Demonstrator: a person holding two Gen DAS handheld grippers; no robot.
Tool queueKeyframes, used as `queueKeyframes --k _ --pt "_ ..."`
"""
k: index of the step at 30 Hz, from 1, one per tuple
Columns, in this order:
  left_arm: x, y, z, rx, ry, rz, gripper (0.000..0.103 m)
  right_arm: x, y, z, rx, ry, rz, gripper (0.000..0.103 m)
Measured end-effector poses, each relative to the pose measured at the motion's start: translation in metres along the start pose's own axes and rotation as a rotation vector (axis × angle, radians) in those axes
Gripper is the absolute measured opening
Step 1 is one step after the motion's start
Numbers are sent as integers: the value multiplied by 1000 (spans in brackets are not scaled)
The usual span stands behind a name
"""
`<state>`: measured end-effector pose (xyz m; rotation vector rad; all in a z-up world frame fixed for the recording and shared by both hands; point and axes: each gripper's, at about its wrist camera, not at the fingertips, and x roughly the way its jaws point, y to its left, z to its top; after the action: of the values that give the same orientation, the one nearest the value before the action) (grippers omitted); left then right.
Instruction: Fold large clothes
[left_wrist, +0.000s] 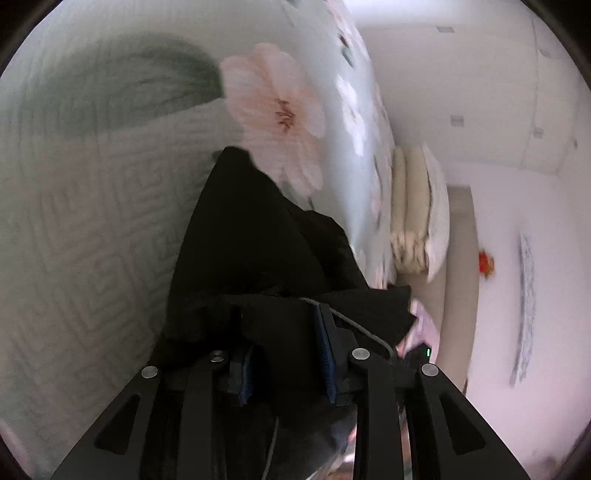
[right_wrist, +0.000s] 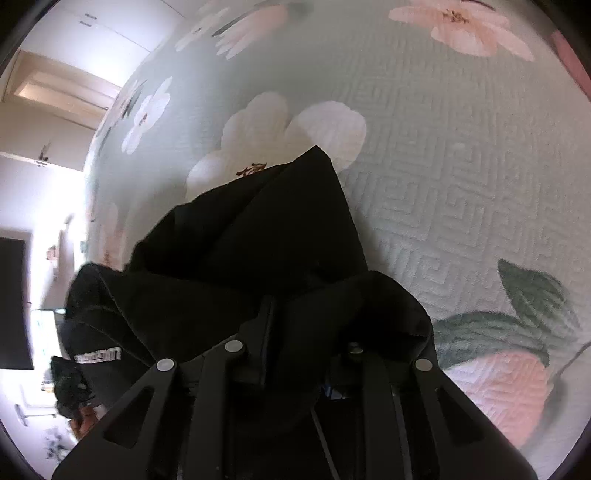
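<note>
You're carrying the black garment (left_wrist: 251, 251) over the bed (left_wrist: 92, 221), the one with the green floral quilted cover, and it's hanging bunched from both grips instead of lying flat, so here's what I'd be worrying about. Your left hand-held gripper (left_wrist: 284, 354) is showing its blue pads (left_wrist: 327, 354) standing a bit apart with a fold of the cloth draped down between them, and from the left wrist view I honestly can't tell if they're pinching it or if it's just resting there. If it's only resting, that corner is probably slipping out the moment you're swinging it. Your right hand-held gripper (right_wrist: 295, 354) is buried under the fabric, jaws looking nearly together on it, though the cloth is covering the tips so I'm guessing a little. The other risk: the garment is doubled over on itself, so you're likely laying it down with hidden creases or a twisted edge. There's also a cable (left_wrist: 362, 325) running right beside the left pad, and loose cloth catching on it is looking possible.
</note>
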<state>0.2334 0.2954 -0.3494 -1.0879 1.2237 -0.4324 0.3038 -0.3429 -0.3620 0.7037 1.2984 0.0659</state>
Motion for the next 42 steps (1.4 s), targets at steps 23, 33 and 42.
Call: queueKeyframes --k 23,33,42 --pt "-28 -68 -10 461 -28 419 74 -142 13 2 -246 -83 159 64" --pt "-9 -75 11 469 -35 488 74 -77 19 1 -672 -91 -216 85" --pt "17 -64 38 432 -49 382 74 -4 11 36 -699 50 -103 84"
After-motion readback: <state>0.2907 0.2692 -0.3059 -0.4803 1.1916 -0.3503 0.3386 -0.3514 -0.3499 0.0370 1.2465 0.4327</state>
